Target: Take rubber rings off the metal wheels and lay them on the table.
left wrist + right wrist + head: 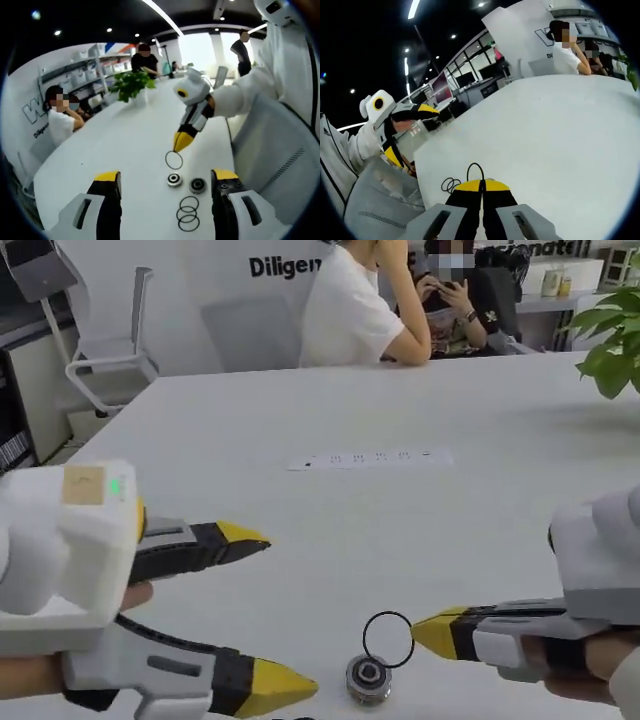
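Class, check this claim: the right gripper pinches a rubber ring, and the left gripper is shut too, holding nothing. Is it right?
Not quite. The left gripper is open, jaws wide apart, as the left gripper view shows. The rest holds: the right gripper pinches a ring, and the left holds nothing.

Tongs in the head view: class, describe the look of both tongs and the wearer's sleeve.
Left tongs: white housing with a tan square and green light, grey arms, black jaws with pointed yellow tips. Right tongs: the same white, grey, black and yellow. The sleeve is white.
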